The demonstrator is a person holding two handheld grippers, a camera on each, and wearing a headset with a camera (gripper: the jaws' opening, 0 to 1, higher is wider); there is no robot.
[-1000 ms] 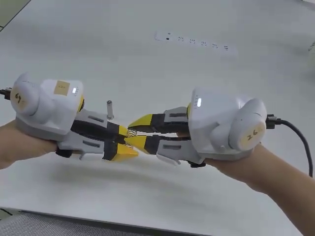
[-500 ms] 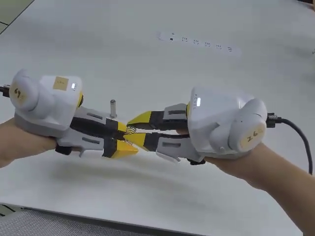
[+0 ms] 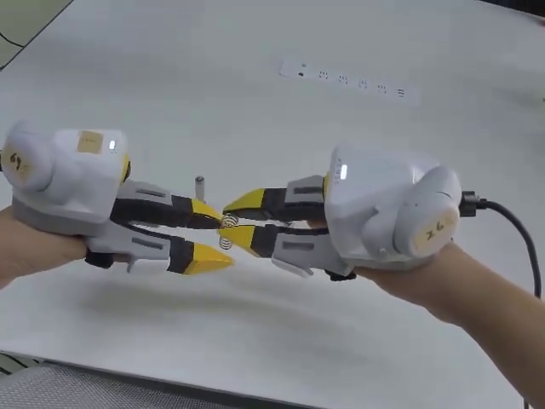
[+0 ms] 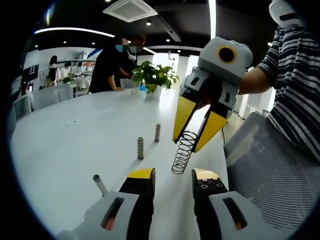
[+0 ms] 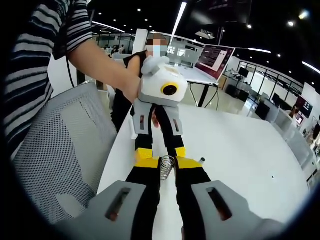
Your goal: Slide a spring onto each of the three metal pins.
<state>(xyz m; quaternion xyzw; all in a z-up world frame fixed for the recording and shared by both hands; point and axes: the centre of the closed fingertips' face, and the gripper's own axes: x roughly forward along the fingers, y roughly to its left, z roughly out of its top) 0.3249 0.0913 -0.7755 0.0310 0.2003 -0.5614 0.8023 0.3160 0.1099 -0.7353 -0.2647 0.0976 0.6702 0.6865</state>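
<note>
A small coil spring hangs from the yellow tips of my right gripper, which is shut on its upper end. In the right gripper view the spring sits between that gripper's own jaws. My left gripper faces it tip to tip, open, with its jaws spread on either side of the spring and not touching it. A bare metal pin stands on the white table just beyond the left gripper. Two further pins each carry a spring.
A white power strip lies at the far side of the table. The pin stands just behind the meeting gripper tips. A mesh chair back is beside the table edge, and people stand in the background.
My left gripper's jaws have spread apart and let go of the spring, and it has drawn slightly left. The right gripper keeps its hold on the spring.
</note>
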